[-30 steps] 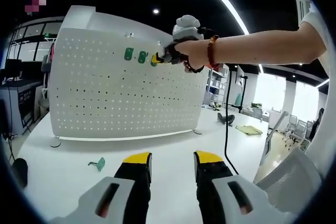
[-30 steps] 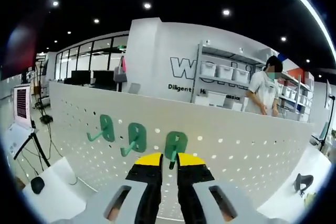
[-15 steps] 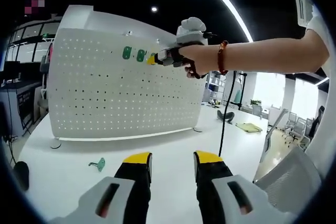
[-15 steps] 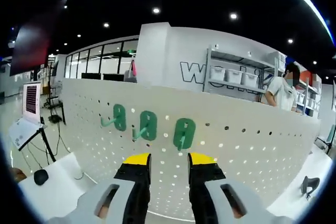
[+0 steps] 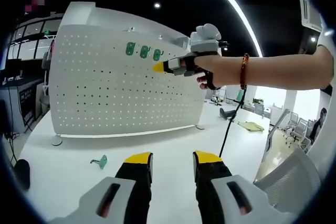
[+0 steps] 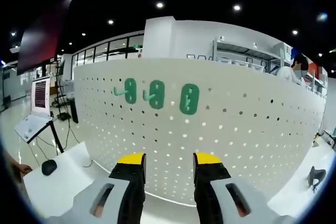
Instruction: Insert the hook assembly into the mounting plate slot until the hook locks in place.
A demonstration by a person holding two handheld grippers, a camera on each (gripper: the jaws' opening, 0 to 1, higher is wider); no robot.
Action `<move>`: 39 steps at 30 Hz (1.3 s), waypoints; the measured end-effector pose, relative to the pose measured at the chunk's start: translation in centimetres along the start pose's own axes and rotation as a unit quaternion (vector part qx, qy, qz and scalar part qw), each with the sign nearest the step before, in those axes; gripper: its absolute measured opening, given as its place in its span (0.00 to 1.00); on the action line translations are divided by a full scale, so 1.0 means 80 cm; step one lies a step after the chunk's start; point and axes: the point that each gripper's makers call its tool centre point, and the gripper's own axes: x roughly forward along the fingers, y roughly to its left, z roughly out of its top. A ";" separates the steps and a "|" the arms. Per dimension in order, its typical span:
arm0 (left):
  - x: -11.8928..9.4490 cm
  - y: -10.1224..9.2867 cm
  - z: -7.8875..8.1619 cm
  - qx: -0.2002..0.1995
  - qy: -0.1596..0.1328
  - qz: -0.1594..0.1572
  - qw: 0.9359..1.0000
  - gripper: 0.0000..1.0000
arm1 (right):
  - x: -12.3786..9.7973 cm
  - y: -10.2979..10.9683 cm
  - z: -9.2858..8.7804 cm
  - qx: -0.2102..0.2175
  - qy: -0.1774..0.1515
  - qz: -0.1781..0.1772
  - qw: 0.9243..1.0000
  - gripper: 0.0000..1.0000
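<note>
3 hooks (image 6: 189, 98) seated on pegboard (image 6: 252, 129); spare hook (image 5: 98, 161) on tabletop (image 5: 68, 177). Both hand-held grippers empty: right (image 6: 168, 160) jaws apart, left (image 5: 170, 158) too. Next: grab spare by backplate, square to slots, push till it clicks.

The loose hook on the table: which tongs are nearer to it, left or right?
Left. The left tongs hang low over the table, beside the loose hook. The right tongs are raised in front of the pegboard, near the three mounted hooks.
</note>
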 end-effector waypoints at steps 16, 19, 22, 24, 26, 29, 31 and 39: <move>0.012 0.014 -0.022 -0.019 0.027 0.013 0.999 0.30 | -0.040 0.010 -0.015 -0.002 -0.014 0.021 1.000 0.35; 0.012 0.018 -0.027 -0.022 0.030 0.017 0.999 0.30 | -0.045 0.011 -0.026 -0.006 -0.007 0.025 1.000 0.34; 0.010 0.029 -0.034 -0.037 0.033 0.028 0.998 0.29 | -0.049 0.007 -0.035 0.002 -0.004 0.026 1.000 0.34; 0.009 0.033 -0.035 -0.038 0.034 0.032 0.998 0.29 | -0.052 0.008 -0.038 0.002 -0.002 0.028 1.000 0.34; 0.008 0.038 -0.034 -0.044 0.031 0.034 0.998 0.30 | -0.055 0.009 -0.041 0.002 -0.001 0.030 1.000 0.33; 0.008 0.047 -0.036 -0.047 0.029 0.040 0.998 0.29 | -0.060 0.014 -0.045 0.003 -0.003 0.036 0.999 0.33; 0.010 0.054 -0.038 -0.042 0.037 0.045 0.997 0.29 | -0.063 0.018 -0.050 0.002 0.000 0.039 0.999 0.32; 0.020 0.086 -0.041 -0.042 0.041 0.072 0.996 0.28 | -0.073 0.020 -0.066 0.007 0.003 0.045 0.999 0.31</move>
